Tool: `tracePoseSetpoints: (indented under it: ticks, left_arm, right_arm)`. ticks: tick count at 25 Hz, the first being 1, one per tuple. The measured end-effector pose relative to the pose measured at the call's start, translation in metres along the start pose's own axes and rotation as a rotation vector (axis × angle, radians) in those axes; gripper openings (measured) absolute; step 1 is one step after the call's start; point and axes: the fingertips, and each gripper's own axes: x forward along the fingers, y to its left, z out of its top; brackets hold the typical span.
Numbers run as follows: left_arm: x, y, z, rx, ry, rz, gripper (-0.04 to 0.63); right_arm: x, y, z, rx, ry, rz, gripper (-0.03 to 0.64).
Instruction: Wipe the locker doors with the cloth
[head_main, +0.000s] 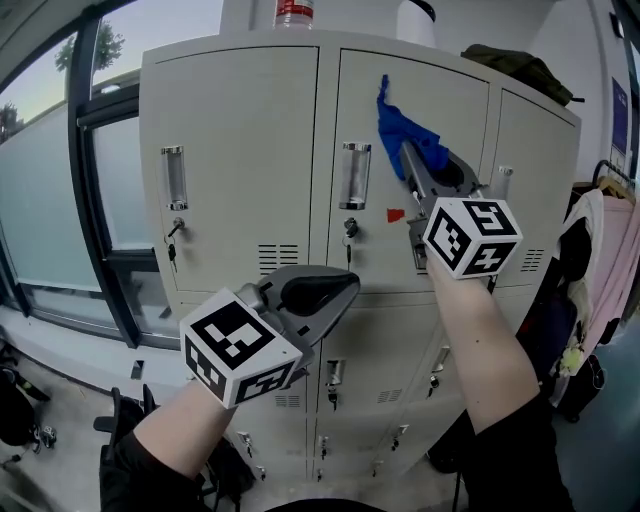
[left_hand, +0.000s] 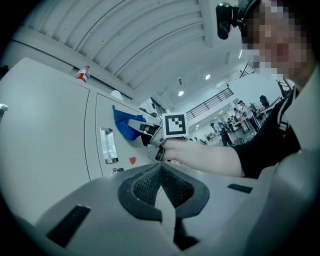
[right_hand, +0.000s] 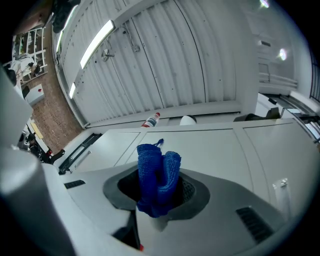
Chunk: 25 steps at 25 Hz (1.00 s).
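1. My right claw (head_main: 408, 160) is clamped on the blue cloth (head_main: 410, 135). In the right gripper view the cloth (right_hand: 157, 180) stands bunched between the jaws, folds poking out ahead of them.
2. The cloth is up on the middle upper locker door (head_main: 360, 95), to the right of that door's handle (head_main: 354, 175) and above a small red tag (head_main: 396, 214). It looks pressed against the panel, though I can't confirm contact from these angles.
3. My left claw (head_main: 320, 295) hangs lower, in front of the seam between the upper and lower rows. Its pads (left_hand: 150, 185) meet with nothing between them, so it's closed and empty, apart from any door.
4. Progress, as I judge it: wiping is under way on the middle upper door only. The paint shows no streaks or damp patches anywhere, so I can't say how much of this panel is covered.
5. Left to do, by my reading: the left upper door (head_main: 230, 150), the right upper door (head_main: 535, 170) and the lower row (head_main: 390, 340) give no sign either way. I count them as pending.
6. A bottle (head_main: 293, 12) stands on top of the lockers, well above the cloth.
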Motion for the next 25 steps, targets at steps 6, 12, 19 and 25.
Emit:
tracePoseSetpoints:
  ticks: [6, 12, 19, 25]
  left_arm:
    - [0.025, -0.009, 0.001, 0.001, -0.011, -0.035, 0.008]
    - [0.05, -0.02, -0.002, -0.008, -0.023, -0.073, 0.008]
    - [0.057, -0.024, -0.009, -0.019, -0.013, -0.085, 0.008]
    - [0.038, -0.016, -0.007, -0.018, -0.015, -0.05, 0.008]
  right_arm:
    - [-0.033, -0.07, -0.003, 0.003, 0.01, -0.113, 0.103]
    - [-0.059, -0.121, -0.009, 0.018, 0.018, -0.198, 0.103]
    - [-0.072, -0.123, -0.003, 0.057, -0.008, -0.203, 0.103]
    - [-0.038, -0.01, 0.02, 0.024, -0.075, 0.016, 0.103]
